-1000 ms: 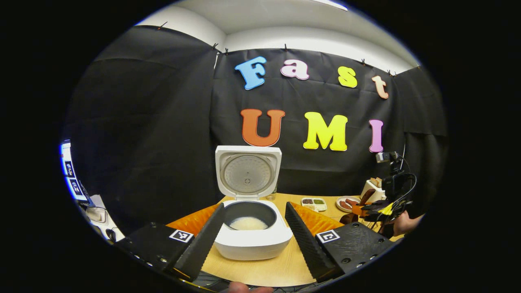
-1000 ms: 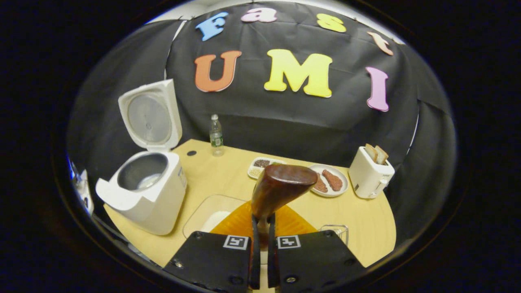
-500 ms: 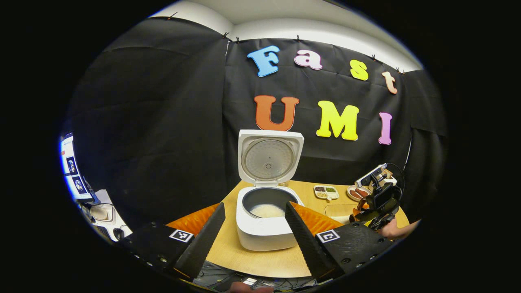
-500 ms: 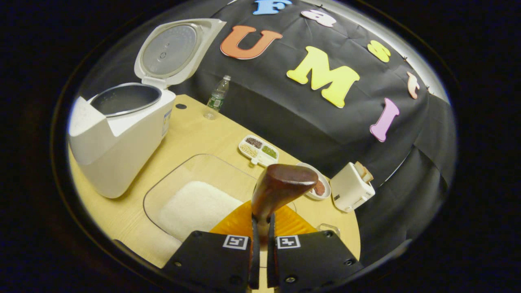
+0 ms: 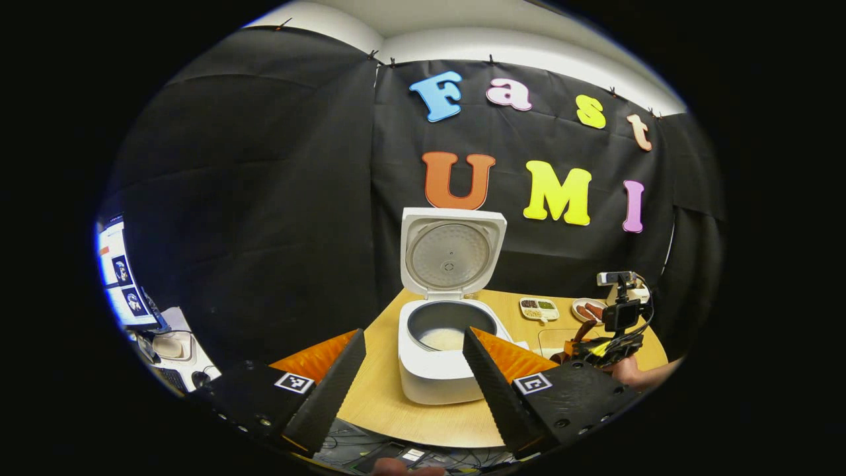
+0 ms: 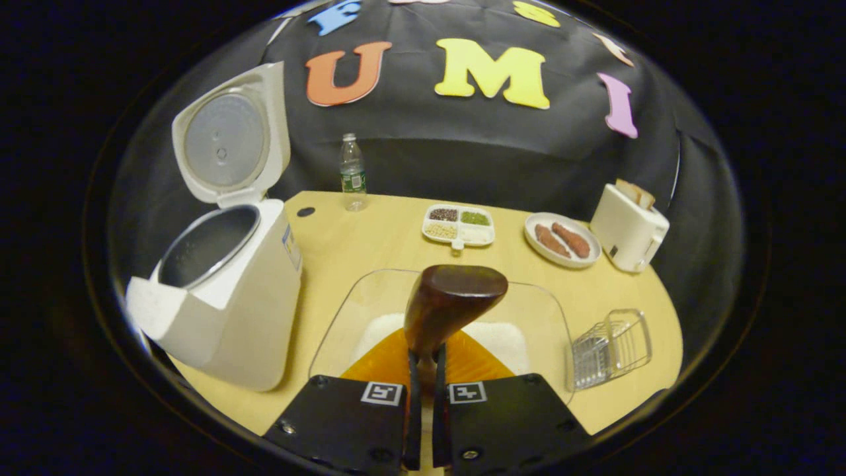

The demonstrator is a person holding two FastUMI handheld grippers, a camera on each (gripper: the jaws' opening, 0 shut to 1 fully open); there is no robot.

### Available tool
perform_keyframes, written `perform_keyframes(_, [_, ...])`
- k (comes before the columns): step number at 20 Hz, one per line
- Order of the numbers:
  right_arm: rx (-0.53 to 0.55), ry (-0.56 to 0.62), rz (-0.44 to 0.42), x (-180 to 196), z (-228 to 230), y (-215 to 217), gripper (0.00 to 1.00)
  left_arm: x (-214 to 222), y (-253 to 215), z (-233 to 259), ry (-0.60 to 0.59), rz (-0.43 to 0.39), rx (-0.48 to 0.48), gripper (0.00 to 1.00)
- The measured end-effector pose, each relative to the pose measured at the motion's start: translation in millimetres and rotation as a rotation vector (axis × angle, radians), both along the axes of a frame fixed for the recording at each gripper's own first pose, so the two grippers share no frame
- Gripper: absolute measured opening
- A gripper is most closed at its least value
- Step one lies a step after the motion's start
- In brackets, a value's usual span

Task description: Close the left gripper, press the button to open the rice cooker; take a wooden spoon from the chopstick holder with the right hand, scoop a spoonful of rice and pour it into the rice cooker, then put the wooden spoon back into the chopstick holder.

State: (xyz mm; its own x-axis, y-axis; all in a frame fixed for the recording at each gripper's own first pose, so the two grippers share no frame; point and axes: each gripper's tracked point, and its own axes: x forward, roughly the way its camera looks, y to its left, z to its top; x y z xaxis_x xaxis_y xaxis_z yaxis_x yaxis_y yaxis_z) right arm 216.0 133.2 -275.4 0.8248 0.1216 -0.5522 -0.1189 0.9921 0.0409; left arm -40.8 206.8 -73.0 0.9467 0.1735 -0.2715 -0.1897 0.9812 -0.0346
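A: Right gripper view: right gripper (image 6: 423,423) clamped on wooden spoon (image 6: 449,301), above rice tray (image 6: 370,297); chopstick holder (image 6: 611,347) right.

B: Left gripper (image 5: 413,377) fingers apart; rice cooker (image 5: 446,350) beyond, lid up.

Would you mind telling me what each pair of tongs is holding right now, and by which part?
The right tongs grip the dark wooden spoon by its handle, just below the bowl. The left tongs are open and hold nothing.
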Motion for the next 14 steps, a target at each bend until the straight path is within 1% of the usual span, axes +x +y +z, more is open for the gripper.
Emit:
perform_keyframes(4, [0.212, 0.049, -0.039, -2, 7, 3, 0.12, -2, 4, -2, 0.013, 0.019, 0.002, 0.94])
perform_keyframes(8, [0.384, 0.072, -0.046, -5, 17, 7, 0.12, 0, -5, -2, 0.021, 0.019, -0.009, 0.94])
perform_keyframes(9, [0.448, 0.077, -0.053, -5, 17, 7, 0.12, 1, -8, -1, 0.021, 0.015, -0.007, 0.94])
perform_keyframes(11, [0.574, 0.086, -0.09, -2, 16, -5, 0.12, 3, -15, 4, 0.021, 0.015, 0.007, 0.94])
perform_keyframes(14, [0.723, 0.086, -0.114, -1, 17, -27, 0.12, 3, -31, 10, 0.022, 0.006, 0.012, 0.94])
